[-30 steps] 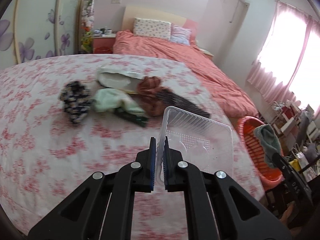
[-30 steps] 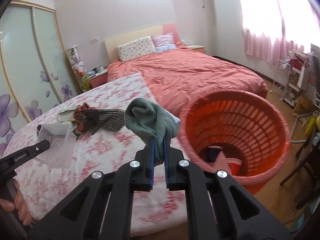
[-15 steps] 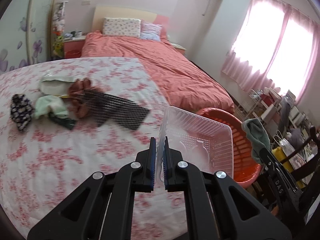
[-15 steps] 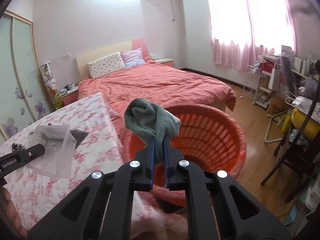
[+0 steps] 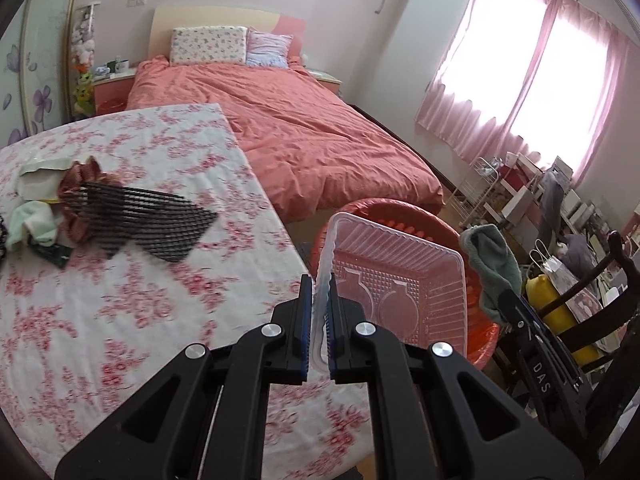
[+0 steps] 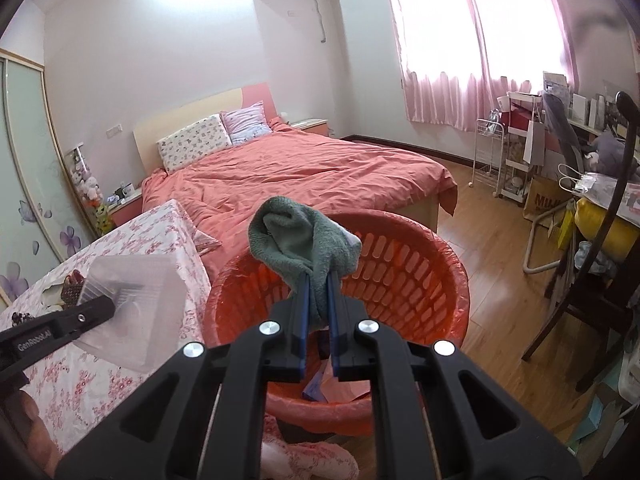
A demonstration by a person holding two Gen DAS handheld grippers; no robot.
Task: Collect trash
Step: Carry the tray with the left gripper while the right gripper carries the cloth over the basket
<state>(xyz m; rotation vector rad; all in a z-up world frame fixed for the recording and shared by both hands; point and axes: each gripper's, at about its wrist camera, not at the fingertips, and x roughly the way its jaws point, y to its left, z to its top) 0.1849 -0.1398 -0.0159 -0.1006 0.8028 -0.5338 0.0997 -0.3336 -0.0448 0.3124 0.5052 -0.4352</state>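
Both grippers have swung away from the flowered table toward the orange basket (image 6: 420, 264) over the last second, and the basket now fills the centre of the right wrist view rather than its right side. Left gripper (image 5: 318, 312): its blue pads are clamped on the thin rim of a clear plastic tray (image 5: 400, 280), which stands on edge at centre frame, in front of the basket's near rim in that view — whether it is yet over the opening cannot be told. Right gripper (image 6: 318, 308): jaws pinched together on a bunched green cloth (image 6: 304, 240), held above the basket mouth at centre frame; the same cloth appears at right of centre in the left wrist view. Inside the basket, at lower centre of the right view, some paper or wrapper pieces already lie on the bottom. Remaining litter sits at the left edge of the left wrist view on the flowered tablecloth (image 5: 120, 320) — a black mesh sleeve (image 5: 152, 216), a brown crumpled piece (image 5: 80, 184) and pale scraps (image 5: 32, 220) beside it. Step in hand, by judgement: carrying two items to the basket for dropping. The next move likely calls for opening the right jaws so the cloth falls clear of the rim, then bringing the tray fully over the opening and tilting it flatter before release, since a light tray dropped on edge could catch the rim and tip out.
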